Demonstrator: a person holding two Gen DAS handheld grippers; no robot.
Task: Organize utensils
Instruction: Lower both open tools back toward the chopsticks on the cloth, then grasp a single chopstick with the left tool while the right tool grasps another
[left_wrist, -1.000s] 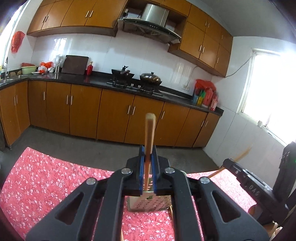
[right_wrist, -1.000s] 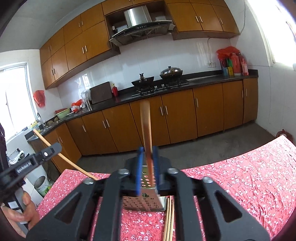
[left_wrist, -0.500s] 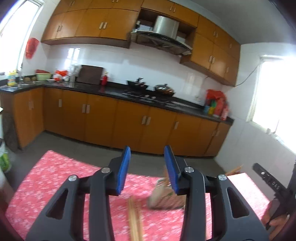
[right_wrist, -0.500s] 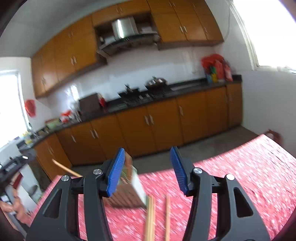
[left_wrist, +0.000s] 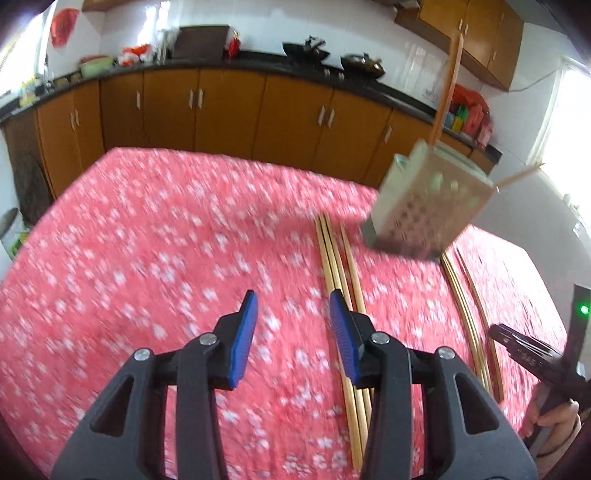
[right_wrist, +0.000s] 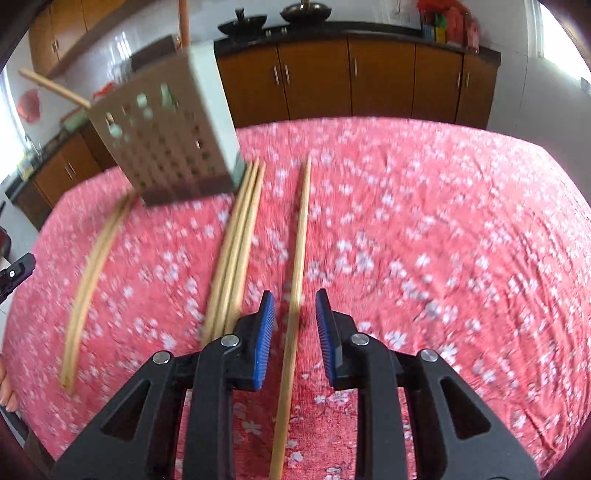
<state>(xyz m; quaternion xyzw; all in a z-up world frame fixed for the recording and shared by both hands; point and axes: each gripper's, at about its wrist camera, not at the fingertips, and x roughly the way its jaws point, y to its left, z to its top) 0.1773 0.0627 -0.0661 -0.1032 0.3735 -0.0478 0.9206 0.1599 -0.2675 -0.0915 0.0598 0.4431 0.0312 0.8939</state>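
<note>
Both tongs have dropped toward the tabletop (right_wrist: 443, 221) since a moment ago, when they pointed at the cabinets. Left tongs (left_wrist: 291, 332) gape, empty, just left of a chopstick bundle (left_wrist: 334, 258). Right tongs (right_wrist: 293, 325) are spread — a single chopstick (right_wrist: 301, 236) lies between the blue pads, ungripped. Far left in the right view stands the perforated holder (right_wrist: 166, 136) — two chopsticks in it.

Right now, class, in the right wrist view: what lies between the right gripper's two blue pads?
A single chopstick lies lengthwise in the gap of the open right gripper, on the red floral cloth, seen in the right wrist view; contact unclear.
</note>
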